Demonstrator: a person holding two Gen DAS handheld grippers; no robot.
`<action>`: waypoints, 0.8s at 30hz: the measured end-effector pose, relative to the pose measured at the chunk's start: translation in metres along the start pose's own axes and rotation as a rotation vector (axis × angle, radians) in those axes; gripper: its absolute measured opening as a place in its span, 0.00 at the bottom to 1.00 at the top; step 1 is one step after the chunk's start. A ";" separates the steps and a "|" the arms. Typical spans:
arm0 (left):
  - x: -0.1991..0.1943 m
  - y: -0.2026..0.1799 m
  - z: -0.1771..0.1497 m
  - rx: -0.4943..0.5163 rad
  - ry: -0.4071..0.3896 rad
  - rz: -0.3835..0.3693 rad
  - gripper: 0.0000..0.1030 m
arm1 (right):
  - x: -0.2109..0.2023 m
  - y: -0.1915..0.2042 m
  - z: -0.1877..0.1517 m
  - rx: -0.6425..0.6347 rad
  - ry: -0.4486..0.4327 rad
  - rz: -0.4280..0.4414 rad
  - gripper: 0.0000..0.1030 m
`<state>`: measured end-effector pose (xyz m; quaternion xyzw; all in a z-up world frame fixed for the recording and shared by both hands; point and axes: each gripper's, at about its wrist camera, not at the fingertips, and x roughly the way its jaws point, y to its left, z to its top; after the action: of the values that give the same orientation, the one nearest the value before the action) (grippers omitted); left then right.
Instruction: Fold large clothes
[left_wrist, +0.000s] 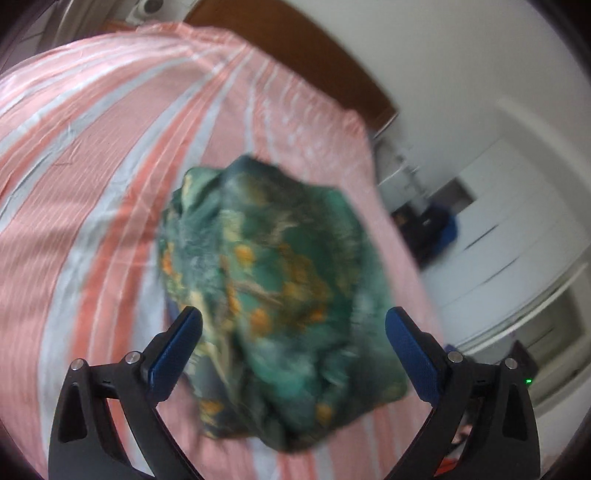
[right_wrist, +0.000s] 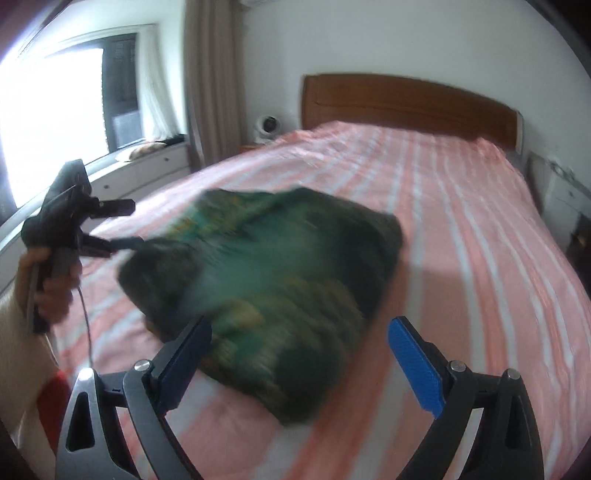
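Note:
A dark green garment with orange and cream print (left_wrist: 273, 295) lies bunched in a heap on the pink-and-white striped bed (left_wrist: 92, 166). It also shows in the right wrist view (right_wrist: 266, 273), blurred. My left gripper (left_wrist: 293, 325) is open and empty, its blue pads on either side of the heap's near part, above it. In the right wrist view the left gripper (right_wrist: 129, 223) is at the heap's left edge, held by a hand. My right gripper (right_wrist: 299, 336) is open and empty, just above the heap's near edge.
A brown wooden headboard (right_wrist: 406, 103) stands at the bed's far end. A window (right_wrist: 48, 110), curtain (right_wrist: 210, 74) and white drawers (right_wrist: 155, 166) are to the left. White cabinets (left_wrist: 498, 221) and dark items on the floor (left_wrist: 424, 229) are beside the bed.

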<state>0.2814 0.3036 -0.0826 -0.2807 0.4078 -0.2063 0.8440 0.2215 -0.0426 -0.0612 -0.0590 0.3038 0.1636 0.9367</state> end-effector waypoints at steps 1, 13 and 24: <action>0.013 0.008 0.004 -0.012 0.051 0.031 0.96 | -0.001 -0.020 -0.010 0.066 0.027 -0.015 0.93; 0.091 0.039 0.003 -0.050 0.308 0.153 1.00 | 0.078 -0.136 -0.043 0.745 0.156 0.469 0.94; 0.115 0.011 0.017 -0.013 0.329 0.195 0.64 | 0.168 -0.069 0.019 0.409 0.297 0.434 0.80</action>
<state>0.3635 0.2504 -0.1465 -0.2076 0.5670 -0.1641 0.7801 0.3834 -0.0578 -0.1444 0.1732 0.4691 0.2845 0.8180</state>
